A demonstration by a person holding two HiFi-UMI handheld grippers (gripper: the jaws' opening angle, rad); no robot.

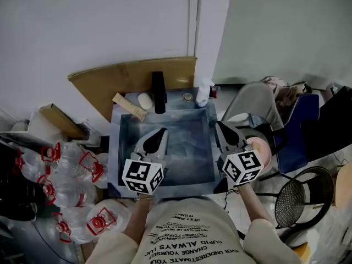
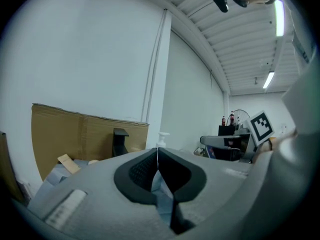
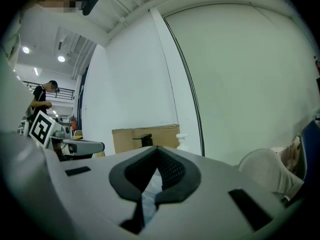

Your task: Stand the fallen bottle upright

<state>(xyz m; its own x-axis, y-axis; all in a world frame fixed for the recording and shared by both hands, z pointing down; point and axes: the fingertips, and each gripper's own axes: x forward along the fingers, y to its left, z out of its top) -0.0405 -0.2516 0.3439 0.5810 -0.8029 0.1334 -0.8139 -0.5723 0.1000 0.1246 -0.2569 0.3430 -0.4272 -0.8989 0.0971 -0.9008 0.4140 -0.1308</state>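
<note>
Close in front of the person's shirt (image 1: 187,235), the left tongs (image 1: 161,132) and the right tongs (image 1: 219,125) are held side by side and well apart. Both point away over a blue-grey tub (image 1: 116,147). The left tongs hang above the tub's near left part, and the right tongs are at its right rim.

In the left gripper view, the left tongs (image 2: 158,153) have their dark pads pressed together at the tip with nothing between them. In the right gripper view, the right tongs (image 3: 157,152) are likewise closed and empty.

Left of the left tongs, outside the tub, lies a heap of clear plastic bottles (image 1: 66,175) with red labels. Right of the right tongs stands a chair (image 1: 250,100) with a pale back.

Beyond the tips, on the tub's far rim, a black block (image 1: 158,92) stands ahead of the left tongs. A white oval bar (image 1: 144,100) lies just to its left. The white pump bottle (image 1: 203,92) stands upright at the tub's far right corner, ahead of both tongs and nearer the right one, touched by neither. Farthest back, a sheet of cardboard (image 1: 132,76) leans against the wall.
</note>
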